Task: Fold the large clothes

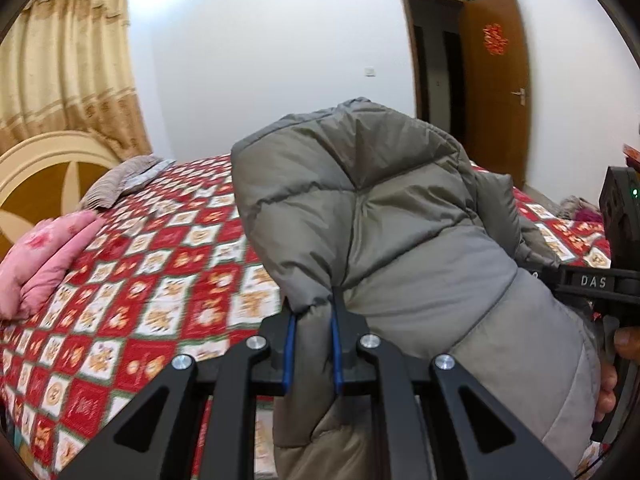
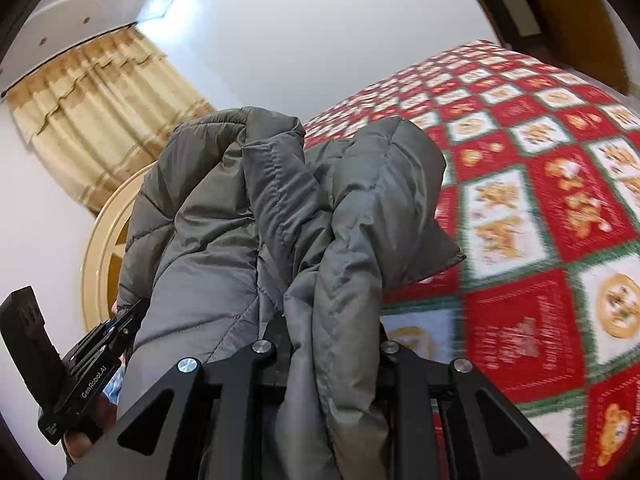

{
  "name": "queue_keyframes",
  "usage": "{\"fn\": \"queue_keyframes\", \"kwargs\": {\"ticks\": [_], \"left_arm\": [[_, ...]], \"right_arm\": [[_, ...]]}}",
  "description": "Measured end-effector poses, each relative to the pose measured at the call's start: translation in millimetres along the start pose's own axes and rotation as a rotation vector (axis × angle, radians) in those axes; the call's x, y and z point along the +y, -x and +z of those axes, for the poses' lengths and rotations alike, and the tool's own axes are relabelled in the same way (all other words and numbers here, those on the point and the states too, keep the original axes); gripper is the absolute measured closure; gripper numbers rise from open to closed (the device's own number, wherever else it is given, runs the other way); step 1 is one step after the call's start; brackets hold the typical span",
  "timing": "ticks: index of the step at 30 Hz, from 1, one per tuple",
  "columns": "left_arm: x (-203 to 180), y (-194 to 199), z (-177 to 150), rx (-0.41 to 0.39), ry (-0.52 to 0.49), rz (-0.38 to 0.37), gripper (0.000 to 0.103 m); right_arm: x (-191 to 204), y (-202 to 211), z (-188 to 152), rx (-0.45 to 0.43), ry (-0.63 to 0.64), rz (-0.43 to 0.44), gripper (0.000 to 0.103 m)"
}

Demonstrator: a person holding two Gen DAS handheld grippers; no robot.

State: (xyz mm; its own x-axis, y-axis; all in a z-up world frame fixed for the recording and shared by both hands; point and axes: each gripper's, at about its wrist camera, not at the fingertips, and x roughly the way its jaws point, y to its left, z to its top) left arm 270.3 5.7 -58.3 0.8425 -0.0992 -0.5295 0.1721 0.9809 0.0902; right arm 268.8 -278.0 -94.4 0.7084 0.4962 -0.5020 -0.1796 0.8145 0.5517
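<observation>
Grey quilted padding fills both views: the down jacket (image 1: 400,240) is lifted clear above the bed (image 1: 152,272), bunched and hanging between the 2 grippers instead of lying flat. In the left wrist view the left gripper (image 1: 314,320) is pinched narrow on a hem-like edge of the jacket, its blue pads (image 1: 291,344) pressing the fabric from either side. In the right wrist view the right gripper (image 2: 320,344) has a thick fold of the jacket (image 2: 280,220) draped through it; its fingertips are buried under the cloth, so the jaws seem clamped on it, though the contact itself is hidden. The right gripper also shows at 3 o'clock in the left view (image 1: 588,280), close beside the jacket.

The step in hand looks like carrying the garment to lay it out. To do it well, I would spread the 2 grippers apart until the held edge goes taut, so the bulk hangs straight and the sleeves drop free. Then lower it towards 10 o'clock onto the open patchwork quilt (image 2: 540,200), bottom edge touching first, and drag back slightly to flatten it. Keep it well apart from the pink pillow (image 1: 48,256) at 9 o'clock. Slippery shell fabric may slide out of a light pinch, so hold firmly.
</observation>
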Motion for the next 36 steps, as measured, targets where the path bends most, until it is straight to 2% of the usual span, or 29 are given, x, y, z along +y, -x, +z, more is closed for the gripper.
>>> {"fn": "queue_keyframes", "kwargs": {"ticks": [9,17,28,36], "left_arm": [[64.0,9.7,-23.7,0.034,0.095,0.083,0.089],[106.5,19.9,-39.1,0.039,0.150,0.131,0.089],[151.4,17.8,-61.9,0.071,0.220,0.168,0.089],[165.0,15.9,-71.6,0.081,0.244,0.177,0.090]], "right_arm": [[57.9,-38.3,-2.1,0.066,0.091,0.066,0.085],[94.2,-70.5,-9.6,0.125,0.156,0.096,0.085],[130.3,-105.8,-22.5,0.196,0.221,0.112,0.085],[143.2,-122.4,-26.4,0.227,0.246,0.107,0.085]]}}
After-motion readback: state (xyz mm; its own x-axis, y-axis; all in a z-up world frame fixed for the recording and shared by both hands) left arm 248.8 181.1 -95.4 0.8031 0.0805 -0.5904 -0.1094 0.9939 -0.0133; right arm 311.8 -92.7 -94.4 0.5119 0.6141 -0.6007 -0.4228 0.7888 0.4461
